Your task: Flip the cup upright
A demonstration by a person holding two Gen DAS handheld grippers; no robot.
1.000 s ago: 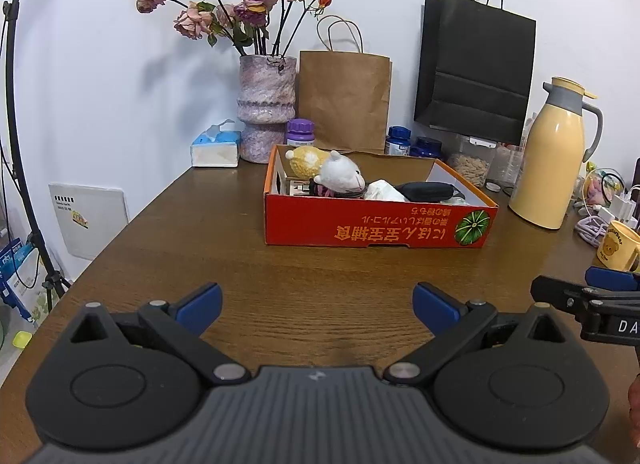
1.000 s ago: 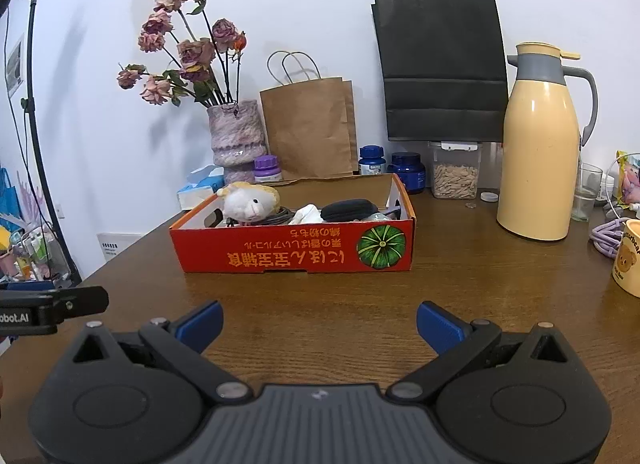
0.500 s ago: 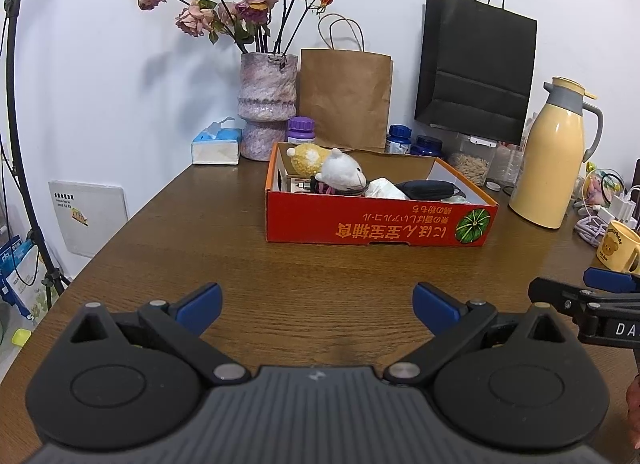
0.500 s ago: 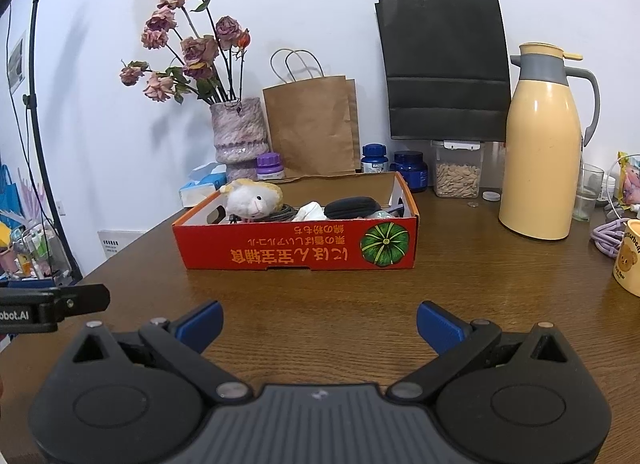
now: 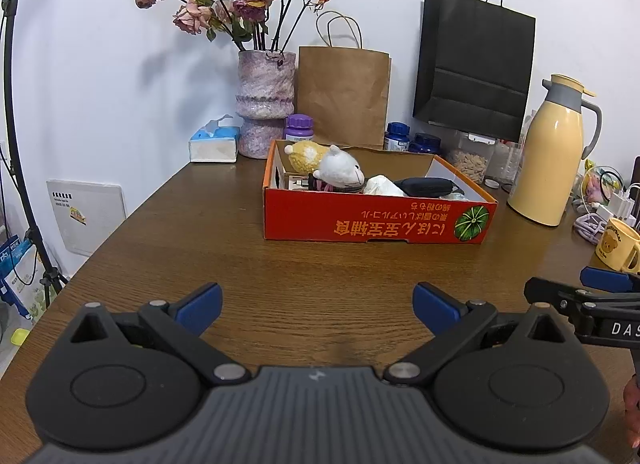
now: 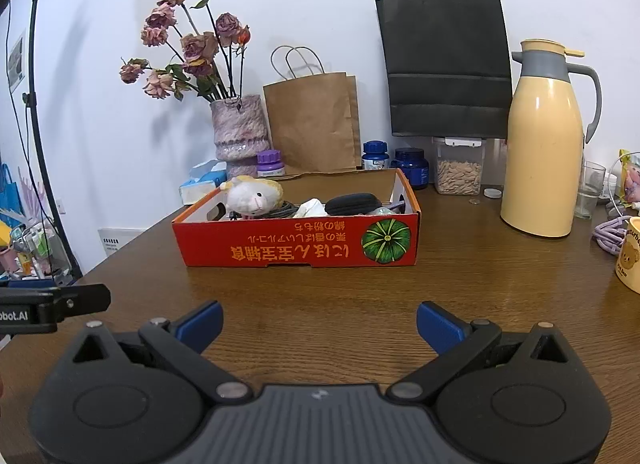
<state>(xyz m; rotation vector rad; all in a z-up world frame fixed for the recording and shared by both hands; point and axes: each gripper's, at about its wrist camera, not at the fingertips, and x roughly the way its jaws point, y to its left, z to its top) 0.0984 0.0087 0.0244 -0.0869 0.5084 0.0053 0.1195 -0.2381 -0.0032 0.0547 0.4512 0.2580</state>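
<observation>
A yellow cup with a bear print and a handle stands on the brown table at the far right, cut off by the frame edge in the right wrist view. I cannot tell which end of it faces up. My left gripper hovers low over the table's near side, open with nothing between its blue fingertips. My right gripper is also open and holds nothing. Its tip shows in the left wrist view, just in front of the cup.
A red cardboard box with a plush toy and odds and ends sits mid-table. Behind it are a vase of dried roses, paper bags, jars and a tissue box. A tall yellow thermos and cables stand near the cup.
Both grippers stay open and almost still. The right wrist view has drifted only slightly.
</observation>
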